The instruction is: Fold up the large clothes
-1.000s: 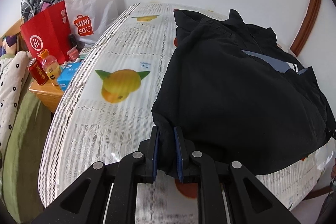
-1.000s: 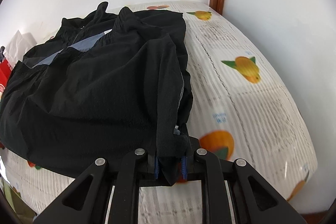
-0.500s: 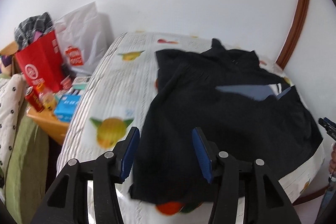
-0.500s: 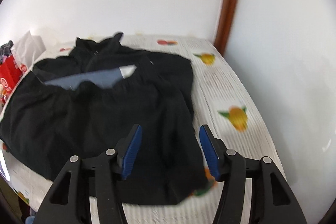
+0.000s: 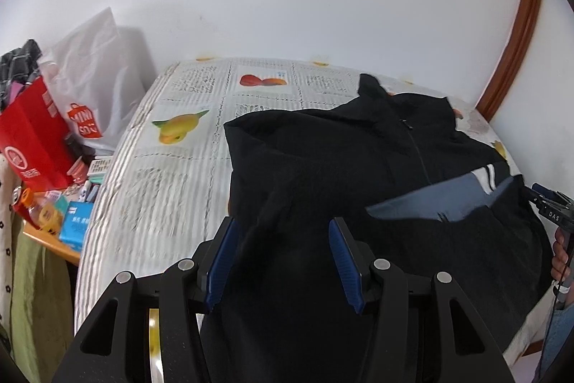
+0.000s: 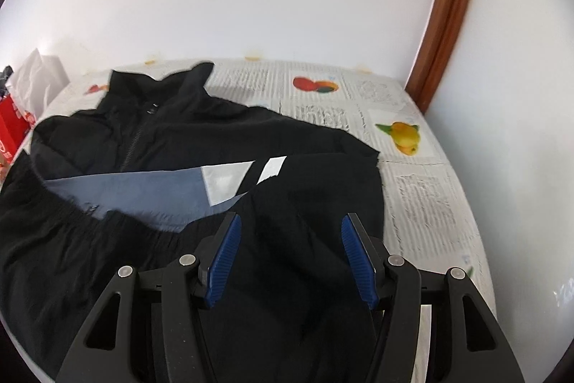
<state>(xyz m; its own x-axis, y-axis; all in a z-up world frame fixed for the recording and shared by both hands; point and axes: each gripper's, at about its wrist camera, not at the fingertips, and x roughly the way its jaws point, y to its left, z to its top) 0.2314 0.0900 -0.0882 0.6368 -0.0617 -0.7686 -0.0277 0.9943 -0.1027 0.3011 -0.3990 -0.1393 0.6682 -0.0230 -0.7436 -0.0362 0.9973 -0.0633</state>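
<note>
The black zip-front jacket with its blue-grey and white chest panel (image 6: pixel 150 185) lies spread on the fruit-printed white table cover (image 6: pixel 423 192), collar at the far end, hem nearest us. The lower part is doubled up over the chest, and that looks like one fold set down on purpose: the folded edge runs across just ahead of both tools, leaving only a strip of the coloured panel showing.

Left gripper (image 5: pixel 285 261): jaws wide apart, blue ribbed pads clear on both sides, nothing between them but the dark cloth lying below. Whether the pads brush the fabric, I cannot tell. Its left fingertip sits about over the jacket's left edge.

Right gripper (image 6: pixel 290 261): same story, spread wide, holding nothing, poised over the jacket's right half, with bare table cover off to its right. The coloured panel is ahead and to its left.

Far left of the left gripper, off the table, a red paper bag (image 5: pixel 32 135) and a white plastic shopping bag (image 5: pixel 97 88) stand well apart from the work.

My read: this fold is laid and the next grasp is not yet chosen.
</note>
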